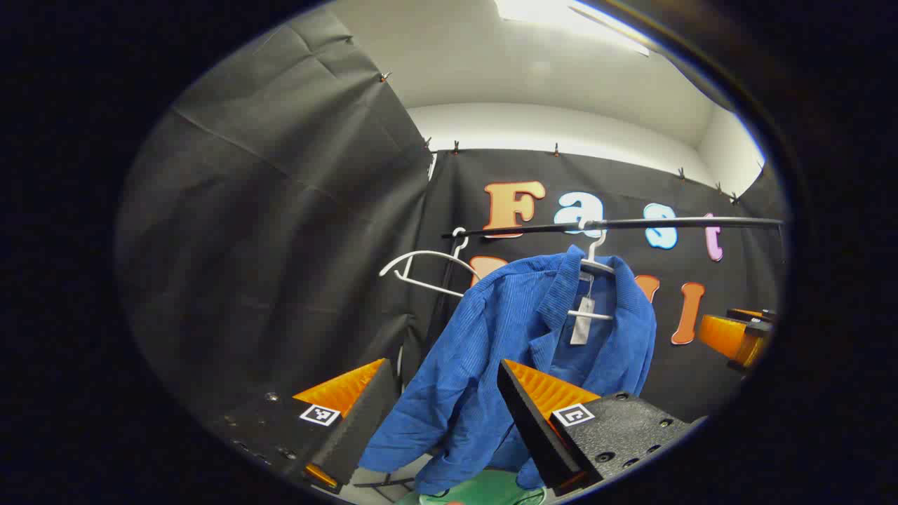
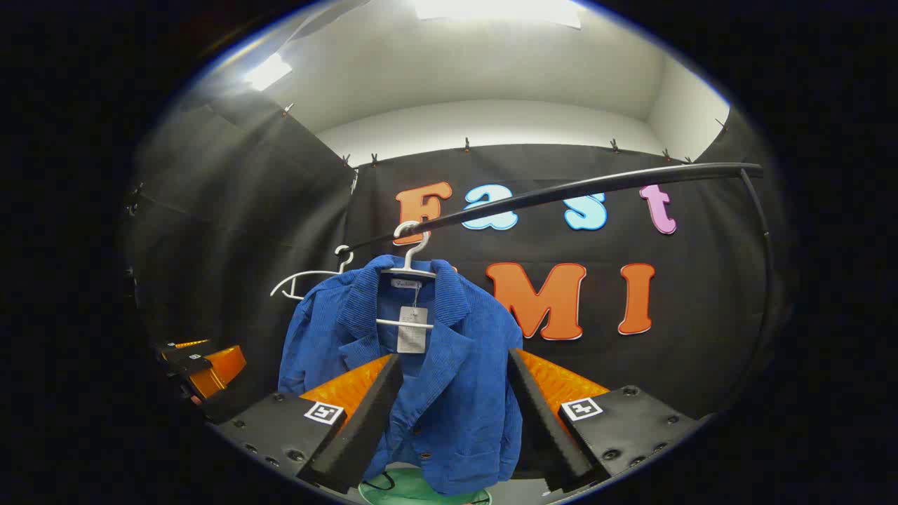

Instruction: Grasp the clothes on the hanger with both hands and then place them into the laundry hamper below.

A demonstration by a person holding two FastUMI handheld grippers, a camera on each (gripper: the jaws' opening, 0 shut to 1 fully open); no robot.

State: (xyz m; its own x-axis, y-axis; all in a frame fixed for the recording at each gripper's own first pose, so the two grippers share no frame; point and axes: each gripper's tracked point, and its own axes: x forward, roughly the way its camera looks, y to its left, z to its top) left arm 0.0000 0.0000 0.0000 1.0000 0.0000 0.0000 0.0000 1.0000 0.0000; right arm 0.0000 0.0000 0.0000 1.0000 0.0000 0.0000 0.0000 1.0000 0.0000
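Black cloth walls the booth on every side, under a white ceiling with a bright light panel. Nearest in the left gripper view, the left gripper has its two orange-and-black fingers spread wide, nothing between them but air; the blue jacket shows through the gap, farther off. In the right gripper view the right gripper is likewise spread apart and grips nothing, aimed at the jacket's front. At the bottom of both views, below the jacket's hem, a sliver of the green laundry hamper peeks out (mostly hidden by cloth and fingers). The jacket hangs on a white hanger, a pale tag dangling inside the collar. Beside it, an empty white hanger hooks the same black rail, which runs across in front of the back wall.
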